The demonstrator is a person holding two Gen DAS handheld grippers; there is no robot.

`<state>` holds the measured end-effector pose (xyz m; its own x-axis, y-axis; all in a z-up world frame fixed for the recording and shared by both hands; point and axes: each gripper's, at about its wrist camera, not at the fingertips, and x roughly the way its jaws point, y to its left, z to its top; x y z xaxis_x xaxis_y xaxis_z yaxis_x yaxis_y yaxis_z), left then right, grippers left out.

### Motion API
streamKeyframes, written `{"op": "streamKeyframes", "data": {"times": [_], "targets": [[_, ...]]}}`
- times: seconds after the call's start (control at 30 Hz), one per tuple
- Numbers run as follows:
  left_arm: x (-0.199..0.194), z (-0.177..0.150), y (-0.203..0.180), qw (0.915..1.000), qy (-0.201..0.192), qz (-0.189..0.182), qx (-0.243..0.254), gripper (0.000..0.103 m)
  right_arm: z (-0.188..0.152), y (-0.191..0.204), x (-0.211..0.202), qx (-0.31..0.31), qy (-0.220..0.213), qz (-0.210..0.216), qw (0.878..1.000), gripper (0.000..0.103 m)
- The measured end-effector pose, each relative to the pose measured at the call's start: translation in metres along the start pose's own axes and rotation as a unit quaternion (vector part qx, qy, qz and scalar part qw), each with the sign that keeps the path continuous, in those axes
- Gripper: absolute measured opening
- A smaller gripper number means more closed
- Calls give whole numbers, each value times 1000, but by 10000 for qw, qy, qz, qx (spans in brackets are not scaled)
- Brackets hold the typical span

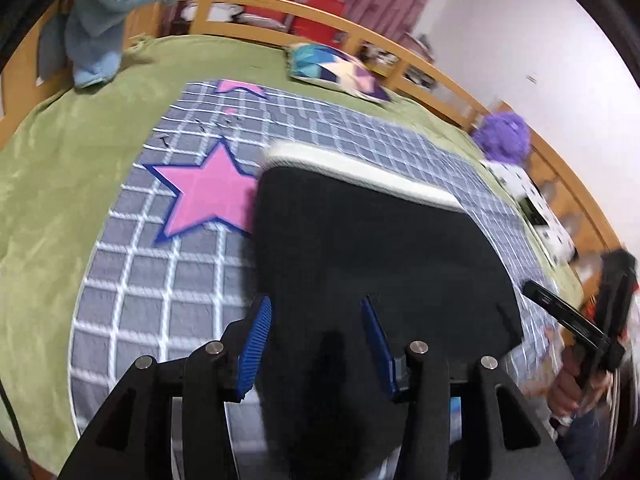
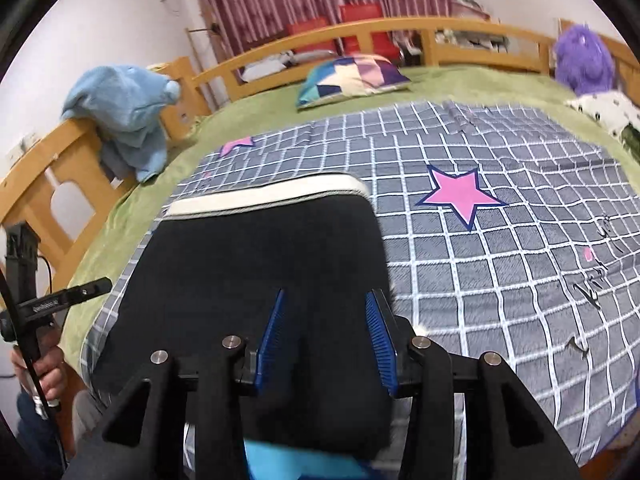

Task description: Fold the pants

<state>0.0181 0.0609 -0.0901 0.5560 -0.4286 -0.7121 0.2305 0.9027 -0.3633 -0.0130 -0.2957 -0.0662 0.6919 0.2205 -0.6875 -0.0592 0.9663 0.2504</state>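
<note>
My left gripper and right gripper both stand partly apart over the black pants, pads not pressing the cloth, so nothing is held. The pants lie folded on the grid blanket, with the white waistband at the far edge. I judge one fold is laid; next I must grip an edge again. The small writing on the left gripper's bar is too blurred to read.
</note>
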Motion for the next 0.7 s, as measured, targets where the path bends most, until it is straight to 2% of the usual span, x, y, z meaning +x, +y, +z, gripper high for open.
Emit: {"op": "streamKeyframes", "data": {"times": [0.1, 0.17, 0.27, 0.33, 0.4, 0.47, 0.53, 0.7], "targets": [[9, -33, -4, 9997, 131, 145, 139, 45, -24, 8, 15, -21, 246, -53, 9997, 43], [27, -51, -2, 9985, 451, 277, 159, 48, -44, 5, 36, 47, 501, -374, 9980, 43], [10, -52, 7, 9993, 354, 100, -21, 48, -50, 12, 30, -25, 355, -524, 9980, 43], [-12, -52, 15, 9997, 197, 82, -148, 46, -48, 12, 21, 121, 392, -459, 9981, 43], [-29, -58, 16, 9999, 68, 155, -30, 50, -49, 11, 8, 294, 383, -215, 9986, 43], [-37, -70, 14, 9997, 113, 129, 179, 50, -50, 10, 0, 359, 358, -98, 9987, 44], [-34, -81, 10, 9991, 209, 71, 350, 50, -52, 11, -1, 376, 336, -124, 9987, 44], [-9, -97, -5, 9982, 295, 275, 442, 50, -61, 6, 5, 697, 424, -79, 9966, 44]]}}
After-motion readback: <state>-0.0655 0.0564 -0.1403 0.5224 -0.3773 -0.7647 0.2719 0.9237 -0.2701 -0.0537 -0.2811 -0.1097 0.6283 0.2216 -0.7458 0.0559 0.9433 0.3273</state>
